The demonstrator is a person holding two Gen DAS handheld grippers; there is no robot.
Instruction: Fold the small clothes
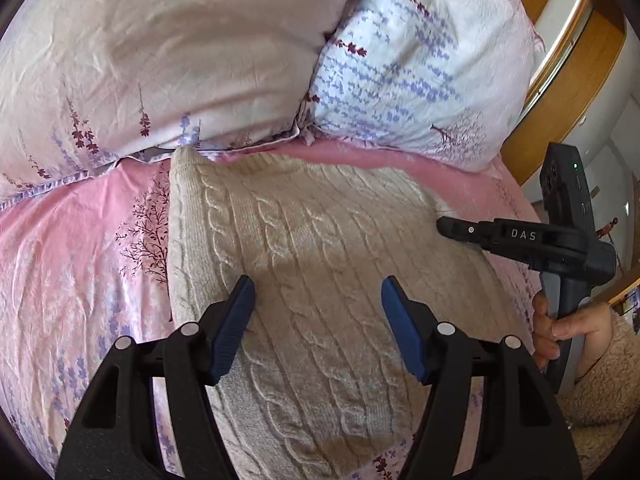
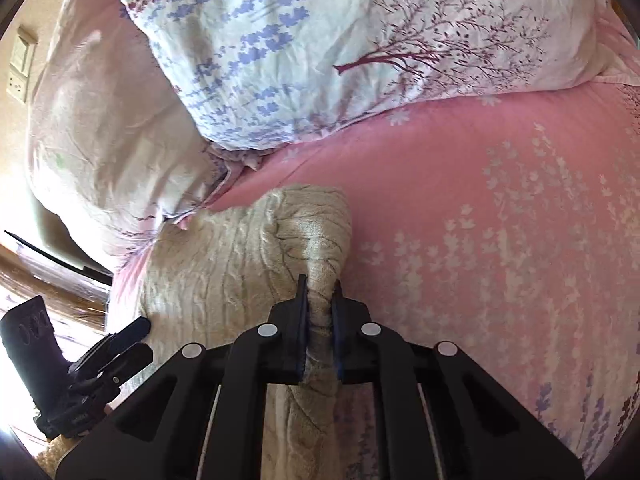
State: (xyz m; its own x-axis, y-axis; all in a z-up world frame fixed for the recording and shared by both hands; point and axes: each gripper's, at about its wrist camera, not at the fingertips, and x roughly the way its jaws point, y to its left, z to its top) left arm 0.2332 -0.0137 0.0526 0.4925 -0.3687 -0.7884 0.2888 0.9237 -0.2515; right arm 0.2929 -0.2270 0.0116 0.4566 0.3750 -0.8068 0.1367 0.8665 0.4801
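Observation:
A cream cable-knit sweater (image 1: pixel 312 264) lies folded on the pink floral bed sheet (image 1: pixel 80 264). My left gripper (image 1: pixel 318 292) is open and empty, its blue-padded fingers hovering over the sweater's near middle. My right gripper (image 2: pixel 320 288) is shut on the sweater (image 2: pixel 240 256), pinching a bunched fold of its right edge and lifting it a little off the sheet (image 2: pixel 500 216). The right gripper also shows in the left wrist view (image 1: pixel 444 226) at the sweater's right edge. The left gripper shows in the right wrist view (image 2: pixel 136 336) at the lower left.
Two floral pillows (image 1: pixel 168 52) (image 1: pixel 416 64) lie just behind the sweater, touching its far edge. A wooden bed frame (image 1: pixel 572 64) runs along the right. The person's hand (image 1: pixel 560 328) in a fleece sleeve holds the right gripper. Pink sheet stretches right of the sweater.

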